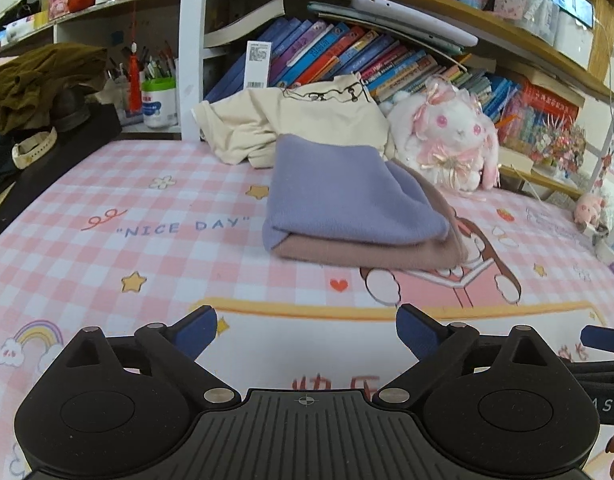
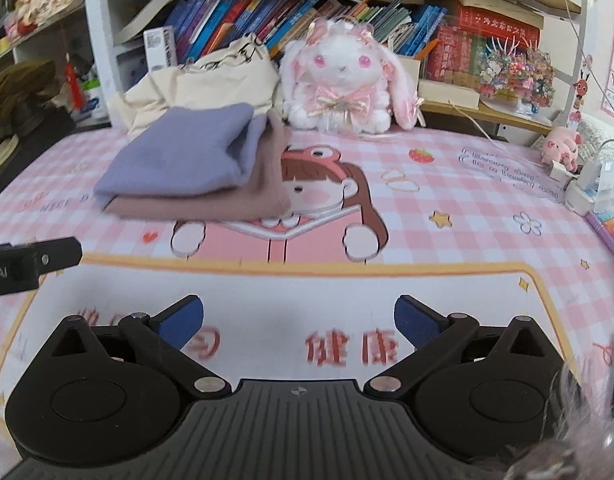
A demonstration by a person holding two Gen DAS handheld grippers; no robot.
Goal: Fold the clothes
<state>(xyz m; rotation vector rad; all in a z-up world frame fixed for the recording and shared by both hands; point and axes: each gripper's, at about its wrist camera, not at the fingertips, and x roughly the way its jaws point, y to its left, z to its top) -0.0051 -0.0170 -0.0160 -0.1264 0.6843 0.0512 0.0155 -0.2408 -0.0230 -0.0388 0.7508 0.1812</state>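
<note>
Nearest, the left gripper (image 1: 306, 334) and right gripper (image 2: 299, 320) hover with blue-padded jaws spread wide, holding nothing, over the pink-checked cartoon-print table cover (image 1: 147, 240). Farther on lies a soft, fleecy lavender cloth (image 1: 347, 196) folded into a neat rectangle atop a folded dusty-pink cloth (image 1: 371, 254) — those two lie as folding would leave them. Behind, touching the stack, a cream cotton garment (image 1: 291, 120) sits crumpled and loose — seemingly what remains to fold. Beside it, a fluffy white plush rabbit (image 2: 343, 80).

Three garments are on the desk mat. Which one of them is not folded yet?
The cream garment, crumpled against the books behind the stack. The purple garment and the brown garment beneath it are folded flat, one on the other.
</note>
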